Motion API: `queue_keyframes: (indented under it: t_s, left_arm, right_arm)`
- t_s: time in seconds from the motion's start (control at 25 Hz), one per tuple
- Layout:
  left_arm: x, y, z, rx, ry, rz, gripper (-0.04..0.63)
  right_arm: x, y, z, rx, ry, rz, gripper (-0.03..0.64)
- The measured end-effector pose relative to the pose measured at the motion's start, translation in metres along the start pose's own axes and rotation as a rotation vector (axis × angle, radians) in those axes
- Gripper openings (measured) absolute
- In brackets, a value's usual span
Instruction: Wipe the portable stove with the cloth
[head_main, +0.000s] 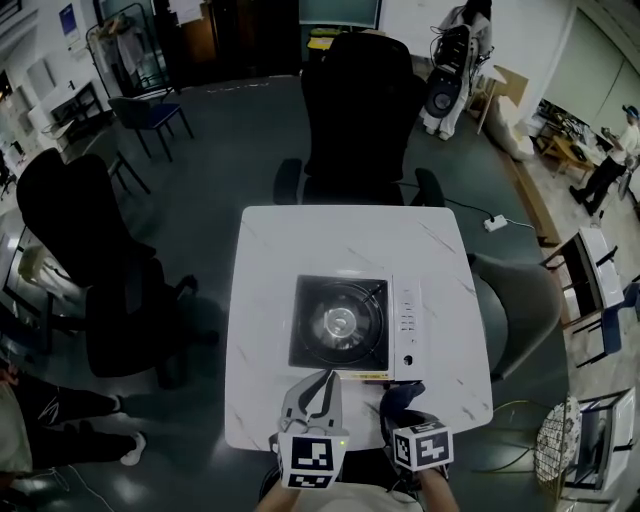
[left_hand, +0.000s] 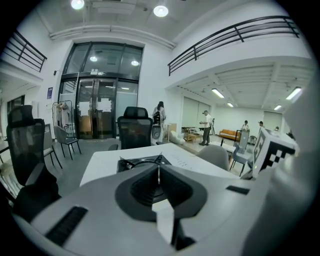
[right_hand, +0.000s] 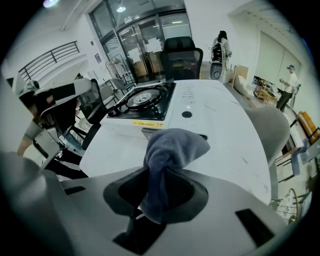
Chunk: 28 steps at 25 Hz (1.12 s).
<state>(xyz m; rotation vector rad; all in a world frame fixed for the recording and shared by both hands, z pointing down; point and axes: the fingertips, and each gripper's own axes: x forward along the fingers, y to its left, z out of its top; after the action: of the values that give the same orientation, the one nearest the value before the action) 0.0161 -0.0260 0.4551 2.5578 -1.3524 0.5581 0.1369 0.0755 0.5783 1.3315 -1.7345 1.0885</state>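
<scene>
The portable stove (head_main: 355, 327) sits in the middle of the white table (head_main: 265, 240), with a black burner top, a round burner (head_main: 340, 320) and a white control panel (head_main: 407, 330) on its right. Both grippers hover at the table's near edge, just short of the stove. My left gripper (head_main: 322, 385) is shut with nothing between its jaws; the stove (left_hand: 142, 162) lies ahead of it. My right gripper (head_main: 402, 398) is shut on a dark grey cloth (right_hand: 167, 155), bunched and hanging from the jaws, with the stove (right_hand: 145, 102) ahead and to the left.
A black office chair (head_main: 358, 110) stands at the table's far side, a grey chair (head_main: 525, 305) at its right, and black chairs (head_main: 95, 270) to the left. A power strip (head_main: 494, 223) lies on the floor. People stand far off at the back right.
</scene>
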Motion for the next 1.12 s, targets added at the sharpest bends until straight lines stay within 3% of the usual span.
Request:
queue_keyframes:
  t_s: [0.48, 1.12]
  left_arm:
    - [-0.016, 0.035, -0.010, -0.001, 0.007, -0.020, 0.021]
    - [-0.018, 0.077, -0.018, -0.008, 0.007, -0.017, 0.021]
  right_arm:
    - [0.038, 0.062, 0.016, -0.067, 0.026, 0.017, 0.100]
    - [0.068, 0.099, 0.048, -0.124, 0.033, 0.015, 0.100]
